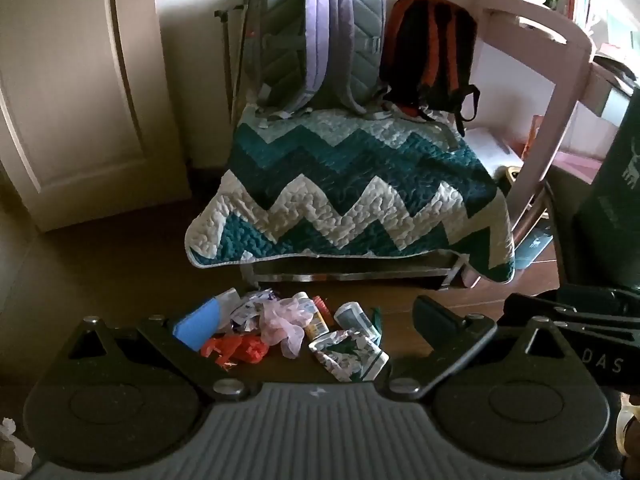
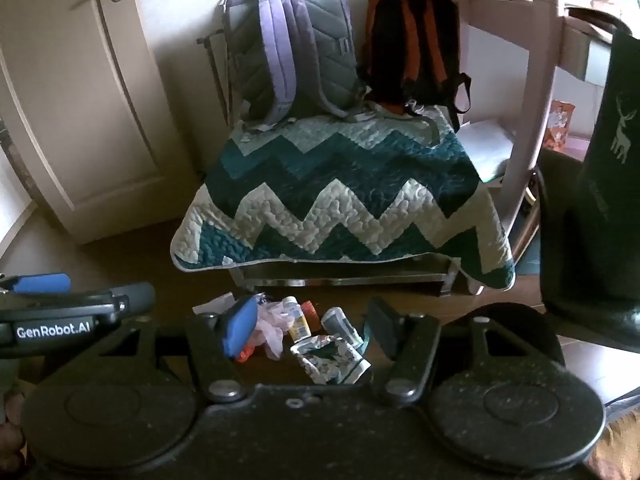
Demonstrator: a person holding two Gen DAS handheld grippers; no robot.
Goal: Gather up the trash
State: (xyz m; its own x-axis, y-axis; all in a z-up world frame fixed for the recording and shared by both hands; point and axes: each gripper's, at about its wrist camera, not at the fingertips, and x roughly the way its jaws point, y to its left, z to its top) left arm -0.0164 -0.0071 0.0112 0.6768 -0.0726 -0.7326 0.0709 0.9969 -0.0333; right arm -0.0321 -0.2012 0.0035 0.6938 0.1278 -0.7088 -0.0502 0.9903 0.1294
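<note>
A pile of trash lies on the dark floor in front of a low bench: a crumpled pink plastic bag (image 1: pixel 280 320), a red wrapper (image 1: pixel 234 350), a yellow-labelled small bottle (image 1: pixel 314 322), a white-green carton (image 1: pixel 348 354) and a rolled can (image 1: pixel 354 314). The pile also shows in the right wrist view (image 2: pixel 320 340). My left gripper (image 1: pixel 316 324) is open above the pile, empty. My right gripper (image 2: pixel 312 328) is open above the pile too, empty. A dark green bag with a deer print (image 2: pixel 600 184) stands at the right.
A bench covered by a teal-and-white zigzag quilt (image 1: pixel 352 196) stands behind the pile, with a purple-grey backpack (image 1: pixel 320 36) and a black-orange backpack (image 1: pixel 432 52) on it. A white door (image 1: pixel 72 92) is left; a pink desk frame (image 1: pixel 560 92) is right.
</note>
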